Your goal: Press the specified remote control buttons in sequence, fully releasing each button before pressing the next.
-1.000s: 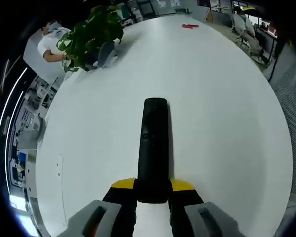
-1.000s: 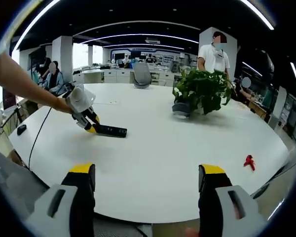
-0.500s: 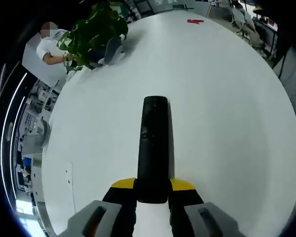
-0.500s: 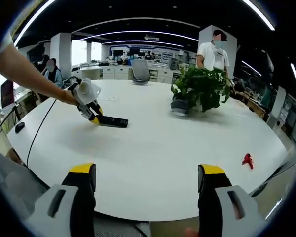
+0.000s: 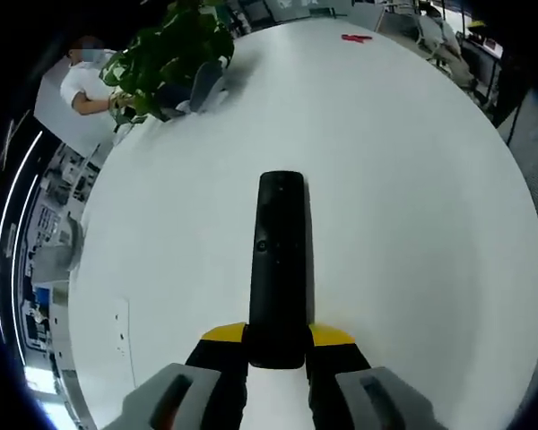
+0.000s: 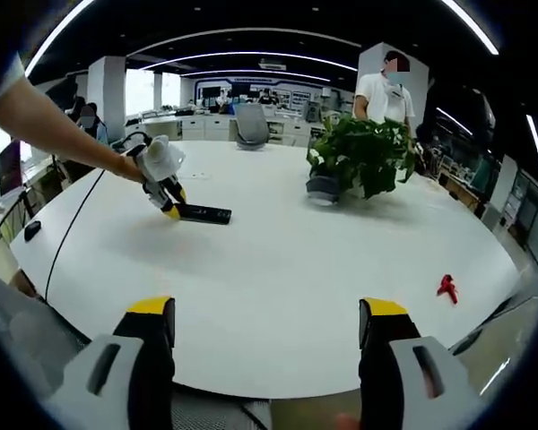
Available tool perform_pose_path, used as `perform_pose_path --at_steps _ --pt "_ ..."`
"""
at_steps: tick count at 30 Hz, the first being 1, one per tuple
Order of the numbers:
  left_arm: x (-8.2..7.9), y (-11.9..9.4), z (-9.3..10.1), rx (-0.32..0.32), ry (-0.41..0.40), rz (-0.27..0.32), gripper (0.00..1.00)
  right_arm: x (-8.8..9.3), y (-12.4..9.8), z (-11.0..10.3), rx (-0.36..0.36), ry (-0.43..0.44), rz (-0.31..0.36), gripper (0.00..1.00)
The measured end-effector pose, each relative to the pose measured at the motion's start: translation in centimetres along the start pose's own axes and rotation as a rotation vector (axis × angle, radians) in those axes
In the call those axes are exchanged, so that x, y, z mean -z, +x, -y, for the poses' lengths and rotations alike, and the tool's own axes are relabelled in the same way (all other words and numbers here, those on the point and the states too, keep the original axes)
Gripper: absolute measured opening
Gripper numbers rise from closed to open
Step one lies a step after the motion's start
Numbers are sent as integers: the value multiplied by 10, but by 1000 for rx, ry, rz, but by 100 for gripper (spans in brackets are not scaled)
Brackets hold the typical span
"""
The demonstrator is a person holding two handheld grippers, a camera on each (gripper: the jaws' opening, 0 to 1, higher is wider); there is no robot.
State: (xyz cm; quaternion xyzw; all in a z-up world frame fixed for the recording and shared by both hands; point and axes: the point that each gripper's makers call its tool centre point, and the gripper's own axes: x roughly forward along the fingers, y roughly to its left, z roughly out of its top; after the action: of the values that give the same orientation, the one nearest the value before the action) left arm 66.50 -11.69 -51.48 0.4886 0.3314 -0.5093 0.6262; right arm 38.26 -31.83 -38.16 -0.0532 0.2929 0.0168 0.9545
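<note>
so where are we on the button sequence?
Done: left gripper is shut on the black remote, holding it out above the white table. In hand: nothing pressing; right gripper is open, well short of the remote. Left: every press, as far as these views show.

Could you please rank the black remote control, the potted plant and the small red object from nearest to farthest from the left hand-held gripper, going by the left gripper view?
1. Black remote control: clamped between the jaws of the left hand-held gripper, running straight ahead over the white table.
2. Potted plant: far ahead, to the upper left.
3. Small red object: farthest, near the table's far edge, upper right.
</note>
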Motion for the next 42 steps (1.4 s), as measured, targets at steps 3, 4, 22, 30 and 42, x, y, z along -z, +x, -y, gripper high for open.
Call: perform_pose_path --at_steps 3,4,22,30,42 --pt "0 0 0 14 -3 6 24 0 0 0 -1 -3 -2 88" --pt "0 0 0 19 -8 7 24 0 0 -1 -4 -3 -1 88" --pt "1 -3 -10 -41 -68 -3 40 -1 0 -5 -10 -34 1 92" --pt "9 -7 -19 -80 -182 -41 55 -2 -1 -4 -9 -37 11 92" --pt "14 -28 -9 -89 -375 45 89 -3 0 -6 -16 -44 13 95"
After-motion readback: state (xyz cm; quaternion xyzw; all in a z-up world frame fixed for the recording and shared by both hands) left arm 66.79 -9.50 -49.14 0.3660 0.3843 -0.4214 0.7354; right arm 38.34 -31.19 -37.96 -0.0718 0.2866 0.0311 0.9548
